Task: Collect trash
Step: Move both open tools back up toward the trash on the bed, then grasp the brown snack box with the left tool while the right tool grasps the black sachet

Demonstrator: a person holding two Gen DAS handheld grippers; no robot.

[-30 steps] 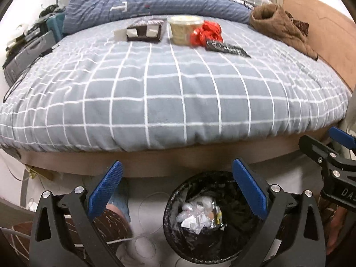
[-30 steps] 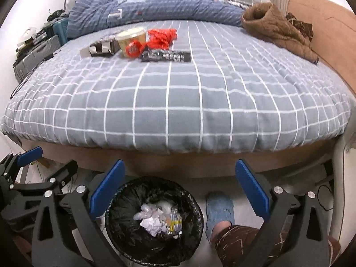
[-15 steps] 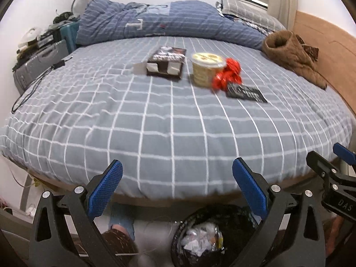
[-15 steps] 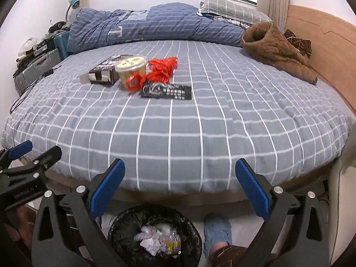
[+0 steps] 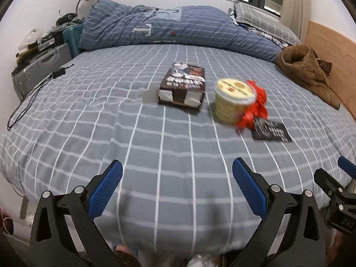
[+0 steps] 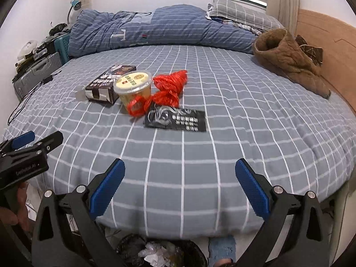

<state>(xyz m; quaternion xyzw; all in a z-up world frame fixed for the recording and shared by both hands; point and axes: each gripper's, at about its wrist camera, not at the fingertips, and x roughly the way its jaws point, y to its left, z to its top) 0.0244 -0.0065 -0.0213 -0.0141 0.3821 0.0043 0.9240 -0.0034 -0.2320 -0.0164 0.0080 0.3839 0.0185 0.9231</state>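
Trash lies mid-bed on the grey checked cover: a dark carton, a yellow lidded cup, a crumpled red bag and a flat black wrapper. My left gripper is open above the bed's near edge, well short of the carton. My right gripper is open too, short of the wrapper. A black-lined bin with crumpled paper sits on the floor below the bed edge.
A rolled blue duvet and a pillow lie at the far side. A brown coat rests by the wooden headboard on the right. Suitcases and a cable are on the left. A person's slippered foot stands by the bin.
Both grippers have risen and tilted up from over the bin toward the bed top. The trash items now look nearer and the bin has slid to the bottom edge.
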